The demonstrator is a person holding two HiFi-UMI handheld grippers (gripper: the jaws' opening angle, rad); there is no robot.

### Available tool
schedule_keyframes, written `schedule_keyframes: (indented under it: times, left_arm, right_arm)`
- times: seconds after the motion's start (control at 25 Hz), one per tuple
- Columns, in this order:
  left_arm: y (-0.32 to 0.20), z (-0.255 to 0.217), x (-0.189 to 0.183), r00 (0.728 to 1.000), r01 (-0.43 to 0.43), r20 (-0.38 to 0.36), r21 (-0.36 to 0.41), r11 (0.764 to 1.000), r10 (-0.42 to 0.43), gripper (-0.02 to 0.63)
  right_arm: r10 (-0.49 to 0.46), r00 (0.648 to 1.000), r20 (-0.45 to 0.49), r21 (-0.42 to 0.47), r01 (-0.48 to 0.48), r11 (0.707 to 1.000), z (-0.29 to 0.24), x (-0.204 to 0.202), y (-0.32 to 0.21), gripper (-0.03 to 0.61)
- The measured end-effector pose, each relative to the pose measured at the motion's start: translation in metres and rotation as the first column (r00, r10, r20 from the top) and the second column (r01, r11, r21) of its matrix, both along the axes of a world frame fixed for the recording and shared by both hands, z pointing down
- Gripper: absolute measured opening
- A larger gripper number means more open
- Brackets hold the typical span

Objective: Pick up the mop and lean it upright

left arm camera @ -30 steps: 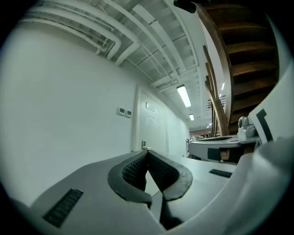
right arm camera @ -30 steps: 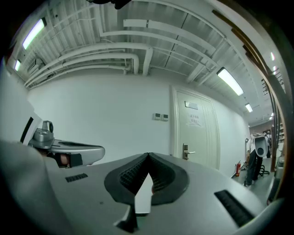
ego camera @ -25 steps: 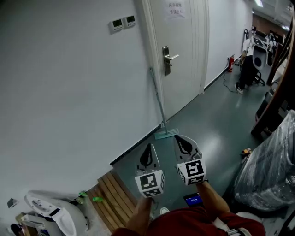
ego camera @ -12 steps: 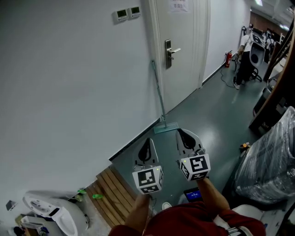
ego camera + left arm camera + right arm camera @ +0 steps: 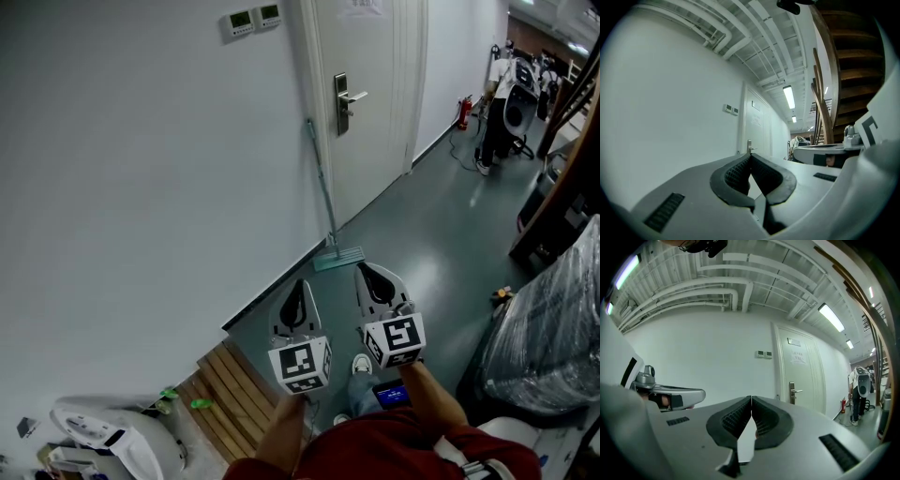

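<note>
Wall (image 5: 141,187) and door (image 5: 370,150) met where the mop (image 5: 322,192) stood, its handle nearly upright and its head on the floor. It lay straight ahead of both tools and apart from them. The right gripper (image 5: 368,278) seemed slightly nearer than the left gripper (image 5: 300,291). Both were closed tight on nothing.

**Mop stands at the wall ahead of you**

Your left gripper (image 5: 300,283) and right gripper (image 5: 362,270) sit side by side, apart, low in front of you. Beyond them the mop (image 5: 322,192) leans on the wall (image 5: 141,187), just left of the door (image 5: 375,122), its head on the floor (image 5: 422,244). Wooden slats (image 5: 230,394) lie along the wall at your left. A wrapped bundle (image 5: 553,328) stands at your right.
</note>
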State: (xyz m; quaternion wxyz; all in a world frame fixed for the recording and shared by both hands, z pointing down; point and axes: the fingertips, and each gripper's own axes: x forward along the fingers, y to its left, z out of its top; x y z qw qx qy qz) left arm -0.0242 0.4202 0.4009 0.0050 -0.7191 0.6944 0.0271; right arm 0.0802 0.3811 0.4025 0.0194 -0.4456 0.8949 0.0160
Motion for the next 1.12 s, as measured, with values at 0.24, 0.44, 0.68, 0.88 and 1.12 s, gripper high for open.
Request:
schedule_keyframes:
  times: [0.24,0.44,0.68,0.88,1.12]
  left_arm:
    - [-0.062,-0.001,0.006,1.000,0.001,0.007,0.007,1.000,-0.001,0.012]
    - [-0.123,-0.008,0.010,1.000,0.024,0.016,0.040,0.999,-0.024,0.012]
    - [-0.189,-0.014,0.016,0.999,0.038,0.011,0.055,0.998,-0.038,0.012]
    - [-0.238,-0.016,0.020,0.998,0.056,0.017,0.042,0.998,-0.056,0.012]
    - [-0.279,-0.016,0.025,0.997,0.069,0.018,0.042,0.997,-0.070,0.012]
  right_arm:
    - [-0.008,1.000,-0.001,-0.005,0.008,1.000,0.003,0.002,-0.061,0.018]
    - [-0.010,1.000,-0.005,-0.010,0.010,1.000,0.004,0.005,-0.123,0.018]
    - [-0.015,1.000,0.016,-0.014,0.015,1.000,0.000,0.018,-0.199,0.018]
    - [-0.037,0.999,0.025,-0.018,0.037,0.999,0.002,0.021,-0.250,0.018]
    - [-0.053,0.998,0.016,-0.014,0.053,0.999,0.005,0.026,-0.294,0.018]
